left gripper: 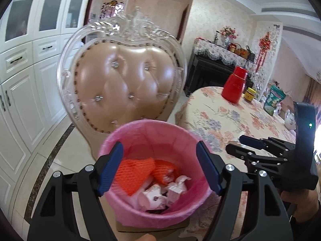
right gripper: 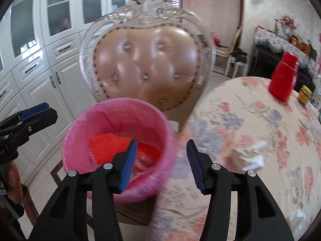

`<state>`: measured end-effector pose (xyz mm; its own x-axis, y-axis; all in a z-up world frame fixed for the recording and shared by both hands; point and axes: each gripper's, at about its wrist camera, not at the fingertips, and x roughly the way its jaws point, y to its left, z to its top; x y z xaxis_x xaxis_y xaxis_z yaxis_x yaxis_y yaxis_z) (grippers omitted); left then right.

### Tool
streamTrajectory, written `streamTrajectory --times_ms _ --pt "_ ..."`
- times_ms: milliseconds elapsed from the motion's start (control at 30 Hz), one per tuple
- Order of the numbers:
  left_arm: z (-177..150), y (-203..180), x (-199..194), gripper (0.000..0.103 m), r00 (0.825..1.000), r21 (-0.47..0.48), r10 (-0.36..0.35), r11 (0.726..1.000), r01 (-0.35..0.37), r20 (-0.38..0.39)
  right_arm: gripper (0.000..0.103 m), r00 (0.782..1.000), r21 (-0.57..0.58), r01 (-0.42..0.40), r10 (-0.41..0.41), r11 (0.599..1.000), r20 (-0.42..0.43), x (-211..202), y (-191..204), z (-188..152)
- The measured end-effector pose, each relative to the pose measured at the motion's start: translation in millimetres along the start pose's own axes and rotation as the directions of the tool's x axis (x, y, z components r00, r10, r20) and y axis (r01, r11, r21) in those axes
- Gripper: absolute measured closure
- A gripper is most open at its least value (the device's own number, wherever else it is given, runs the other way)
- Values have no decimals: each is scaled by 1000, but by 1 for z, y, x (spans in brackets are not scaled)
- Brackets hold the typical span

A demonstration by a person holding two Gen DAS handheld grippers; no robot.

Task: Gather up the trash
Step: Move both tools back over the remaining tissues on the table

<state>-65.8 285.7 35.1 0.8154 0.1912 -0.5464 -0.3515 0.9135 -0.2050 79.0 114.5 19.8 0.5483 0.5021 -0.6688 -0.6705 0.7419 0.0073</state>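
Note:
A bin with a pink liner [left gripper: 152, 210] stands on a cardboard box beside the table. It holds orange foam netting [left gripper: 134, 172] and crumpled tissues [left gripper: 174, 186]. My left gripper [left gripper: 160, 150] hovers open in front of the bin with nothing between its fingers. In the right wrist view it [right gripper: 47, 109] is off to the left, apart from the bin [right gripper: 96, 120]. My right gripper [right gripper: 161, 146] is open and empty over the bin's near rim and the table edge; the left wrist view shows it [left gripper: 234, 143] above the tablecloth. A crumpled white wrapper [right gripper: 248, 156] lies on the table to its right.
A floral-clothed round table [right gripper: 240, 120] carries a red flask [right gripper: 282, 80] and a yellow-lidded jar [right gripper: 305, 94]. A tufted chair [right gripper: 148, 64] stands behind the bin, with white cabinets [right gripper: 40, 70] to the left. The cardboard box [right gripper: 132, 208] sits under the bin.

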Motion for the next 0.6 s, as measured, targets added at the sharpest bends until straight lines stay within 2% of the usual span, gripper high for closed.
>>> streamTrajectory --times_ms 367,600 --pt "1 -79 35 31 995 91 -95 991 97 -25 51 991 77 135 -136 988 16 -42 -75 -32" --pt "-4 -128 60 31 989 155 -138 977 145 -60 49 982 137 186 -188 973 4 -60 -118 -54"
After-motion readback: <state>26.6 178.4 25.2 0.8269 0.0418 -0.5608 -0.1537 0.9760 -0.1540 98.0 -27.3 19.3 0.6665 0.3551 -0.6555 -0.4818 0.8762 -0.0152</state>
